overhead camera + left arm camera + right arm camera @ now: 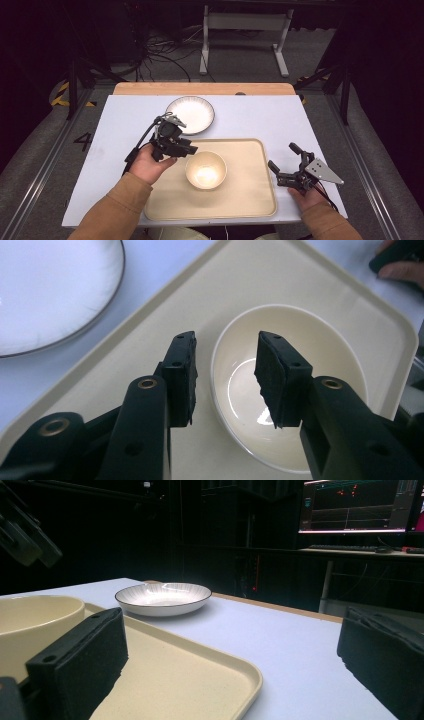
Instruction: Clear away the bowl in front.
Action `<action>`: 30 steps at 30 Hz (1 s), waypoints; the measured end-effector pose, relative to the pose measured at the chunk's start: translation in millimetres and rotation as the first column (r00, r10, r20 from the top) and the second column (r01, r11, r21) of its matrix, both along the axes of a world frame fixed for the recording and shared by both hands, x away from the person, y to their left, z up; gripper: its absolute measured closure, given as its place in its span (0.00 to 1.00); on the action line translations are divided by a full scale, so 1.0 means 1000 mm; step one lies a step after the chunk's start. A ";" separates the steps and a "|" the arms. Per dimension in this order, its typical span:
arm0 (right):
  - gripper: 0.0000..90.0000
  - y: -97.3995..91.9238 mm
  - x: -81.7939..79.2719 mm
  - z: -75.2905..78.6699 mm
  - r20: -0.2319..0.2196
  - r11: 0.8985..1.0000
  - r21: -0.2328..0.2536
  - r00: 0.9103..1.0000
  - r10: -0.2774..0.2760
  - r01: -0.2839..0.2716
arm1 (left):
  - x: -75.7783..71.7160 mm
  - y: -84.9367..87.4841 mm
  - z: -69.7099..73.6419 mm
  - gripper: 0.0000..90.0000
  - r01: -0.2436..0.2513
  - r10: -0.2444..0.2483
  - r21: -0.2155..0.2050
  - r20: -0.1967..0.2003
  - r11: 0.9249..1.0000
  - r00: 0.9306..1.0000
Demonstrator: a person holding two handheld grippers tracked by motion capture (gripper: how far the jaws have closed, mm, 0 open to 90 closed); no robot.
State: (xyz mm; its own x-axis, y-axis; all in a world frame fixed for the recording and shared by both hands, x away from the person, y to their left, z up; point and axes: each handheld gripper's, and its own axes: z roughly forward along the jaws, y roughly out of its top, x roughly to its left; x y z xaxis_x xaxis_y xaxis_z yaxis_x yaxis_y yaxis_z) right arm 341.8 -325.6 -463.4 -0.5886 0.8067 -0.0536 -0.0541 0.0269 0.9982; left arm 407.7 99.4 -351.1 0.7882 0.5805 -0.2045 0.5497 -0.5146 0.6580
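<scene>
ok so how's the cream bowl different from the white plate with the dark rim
The bowl is cream, deep and steep-sided; the plate is white with a thin dark rim, shallow and wider. The bowl sits on the tray, while the plate rests directly on the table beyond the tray. The left gripper hovers over the bowl's rim, not the plate. Both are round, upright and empty.

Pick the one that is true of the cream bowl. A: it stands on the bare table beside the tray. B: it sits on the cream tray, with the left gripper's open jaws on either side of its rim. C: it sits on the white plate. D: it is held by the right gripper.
B: the cream bowl rests on the tray, and the left gripper has one open jaw outside its rim and one inside.
</scene>
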 end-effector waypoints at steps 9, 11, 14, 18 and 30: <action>0.00 0.000 0.000 0.000 0.000 1.000 0.000 1.000 0.000 0.000 | -0.026 0.029 0.005 0.55 -0.030 0.071 -0.200 0.205 0.979 0.976; 0.00 0.000 0.000 0.000 0.000 1.000 0.000 1.000 -0.001 0.001 | -0.028 0.031 0.004 0.52 -0.028 0.076 -0.211 0.221 0.977 0.972; 0.00 0.000 0.000 0.000 0.000 1.000 0.000 1.000 -0.001 0.001 | -0.035 0.036 0.001 0.43 -0.024 0.093 -0.239 0.283 0.971 0.954; 0.00 0.000 0.000 0.000 -0.001 1.000 0.000 1.000 -0.001 0.001 | -0.041 0.042 -0.004 0.33 -0.022 0.124 -0.289 0.340 0.957 0.932; 0.00 0.000 0.000 0.000 -0.001 1.000 0.000 1.000 -0.001 0.001 | -0.051 0.052 -0.014 0.11 0.027 0.132 -0.340 0.434 0.940 0.891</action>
State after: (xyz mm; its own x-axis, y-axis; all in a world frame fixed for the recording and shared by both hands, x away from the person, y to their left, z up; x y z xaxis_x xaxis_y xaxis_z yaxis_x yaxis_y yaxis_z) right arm 341.8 -325.6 -463.4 -0.5879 0.8072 -0.0532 -0.0531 0.0272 0.9982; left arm 356.4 151.6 -365.1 0.8104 0.5853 -0.0261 0.1782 -0.2039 0.9626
